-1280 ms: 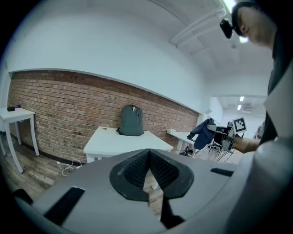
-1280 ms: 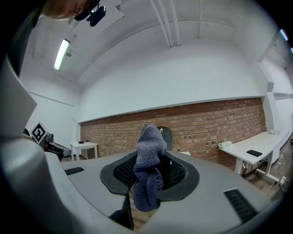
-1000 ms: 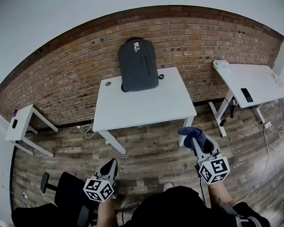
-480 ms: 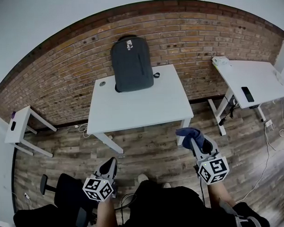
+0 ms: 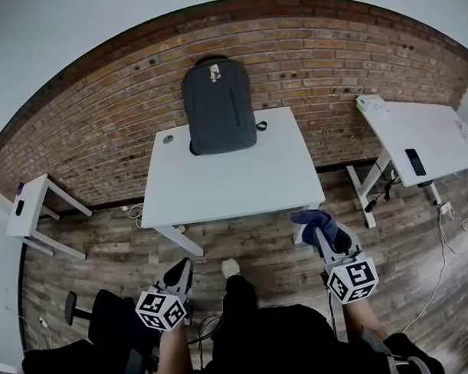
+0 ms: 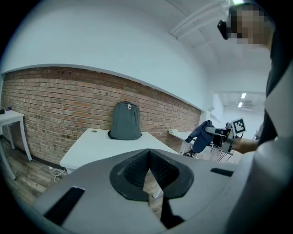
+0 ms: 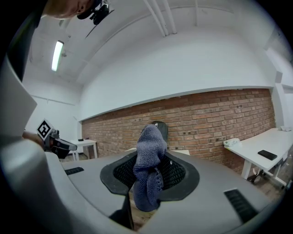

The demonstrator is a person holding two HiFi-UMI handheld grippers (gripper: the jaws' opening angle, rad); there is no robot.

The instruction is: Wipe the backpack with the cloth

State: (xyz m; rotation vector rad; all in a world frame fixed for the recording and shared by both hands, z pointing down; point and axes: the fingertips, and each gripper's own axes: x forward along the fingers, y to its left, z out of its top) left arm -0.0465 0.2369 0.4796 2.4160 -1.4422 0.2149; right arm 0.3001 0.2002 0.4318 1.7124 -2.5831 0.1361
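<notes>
A dark grey backpack stands upright at the back of a white table, leaning on the brick wall; it also shows in the left gripper view. My right gripper is shut on a blue cloth, which bunches up between the jaws. That gripper hovers in front of the table's right front corner. My left gripper is shut and holds nothing; it hangs low over the wooden floor, short of the table's front edge.
A second white table with a phone stands at the right. A small white side table is at the left. A black office chair sits behind my left arm. Cables lie on the floor.
The table and backpack have drifted slightly nearer in the head view, and a foot has stepped forward. Both grippers keep the same pose and grip.
</notes>
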